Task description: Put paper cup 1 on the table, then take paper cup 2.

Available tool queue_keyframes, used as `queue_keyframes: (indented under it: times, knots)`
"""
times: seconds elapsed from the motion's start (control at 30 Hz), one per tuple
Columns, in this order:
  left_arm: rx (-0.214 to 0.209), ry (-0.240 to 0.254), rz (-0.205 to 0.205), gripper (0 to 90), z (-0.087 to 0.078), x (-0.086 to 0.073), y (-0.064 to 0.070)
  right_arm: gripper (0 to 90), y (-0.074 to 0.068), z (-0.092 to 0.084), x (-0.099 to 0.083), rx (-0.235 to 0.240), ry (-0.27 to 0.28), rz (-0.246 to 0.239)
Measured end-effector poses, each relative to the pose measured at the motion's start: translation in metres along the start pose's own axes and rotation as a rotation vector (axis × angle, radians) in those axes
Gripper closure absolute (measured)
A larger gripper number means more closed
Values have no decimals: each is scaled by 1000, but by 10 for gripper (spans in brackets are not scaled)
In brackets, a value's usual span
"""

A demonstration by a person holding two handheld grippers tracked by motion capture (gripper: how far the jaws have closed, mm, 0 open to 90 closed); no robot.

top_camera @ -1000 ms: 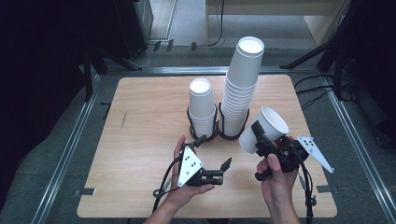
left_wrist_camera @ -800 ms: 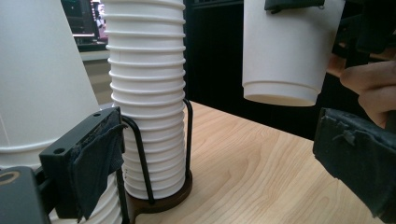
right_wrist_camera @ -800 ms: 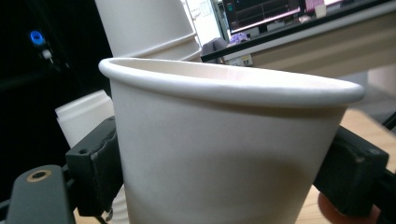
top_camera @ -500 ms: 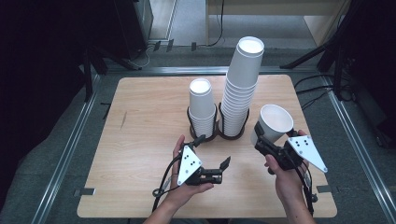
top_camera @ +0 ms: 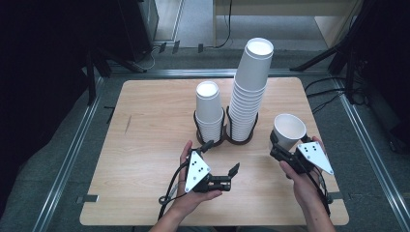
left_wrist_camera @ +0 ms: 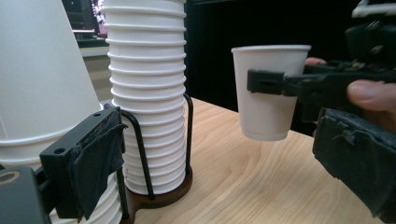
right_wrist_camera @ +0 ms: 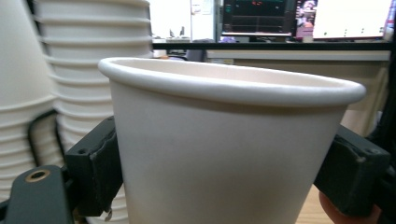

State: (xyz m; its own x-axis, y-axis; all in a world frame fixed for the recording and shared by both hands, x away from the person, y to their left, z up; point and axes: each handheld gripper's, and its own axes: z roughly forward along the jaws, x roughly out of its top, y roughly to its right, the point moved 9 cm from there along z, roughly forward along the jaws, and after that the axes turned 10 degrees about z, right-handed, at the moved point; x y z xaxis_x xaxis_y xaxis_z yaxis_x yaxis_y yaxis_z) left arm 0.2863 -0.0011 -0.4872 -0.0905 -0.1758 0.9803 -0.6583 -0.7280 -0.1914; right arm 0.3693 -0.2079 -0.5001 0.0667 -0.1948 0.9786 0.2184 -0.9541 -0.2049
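A single white paper cup (top_camera: 289,129) stands upright between the jaws of my right gripper (top_camera: 285,146), which is shut on its wall below the rim. In the right gripper view the cup (right_wrist_camera: 224,154) sits squeezed between both black pads (right_wrist_camera: 100,163). In the left gripper view the same cup (left_wrist_camera: 268,93) hangs a little above the table, right of the stacks. My left gripper (top_camera: 221,157) rests low over the table in front of the stacks, open with nothing between its pads (left_wrist_camera: 93,158).
Two stacks of white cups stand in black wire holders at mid-table: a short stack (top_camera: 209,111) and a tall stack (top_camera: 249,87), (left_wrist_camera: 149,93). The wooden table (top_camera: 145,145) has bare room at left and front. Metal rails and cables lie around the table.
My right hand carried the cup to the right and down, and turned it from tilted to upright. The left gripper has not moved.
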Motion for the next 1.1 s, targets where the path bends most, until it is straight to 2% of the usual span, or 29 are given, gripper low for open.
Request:
queue_keyframes:
  times: [0.33, 0.4, 0.43, 0.57, 0.7, 1.1]
  knots:
    - [-5, 5, -7, 24, -1, 2, 1, 136, 26, 11, -11, -42, -10, -40]
    - [-3, 4, -8, 25, -1, 2, 1, 136, 29, 12, -13, -49, -10, -34]
    - [-2, 2, -8, 25, -1, 1, 0, 136, 36, 14, -16, -62, -17, -19]
    - [-3, -3, -11, 24, -1, 0, -1, 136, 47, 18, -23, -82, -36, -16]
    - [-5, -6, -12, 24, 0, -1, 0, 136, 53, 21, -26, -98, -35, -34]
    - [-5, -11, -12, 25, 0, -2, -1, 134, 62, 27, -35, -120, -62, -18]
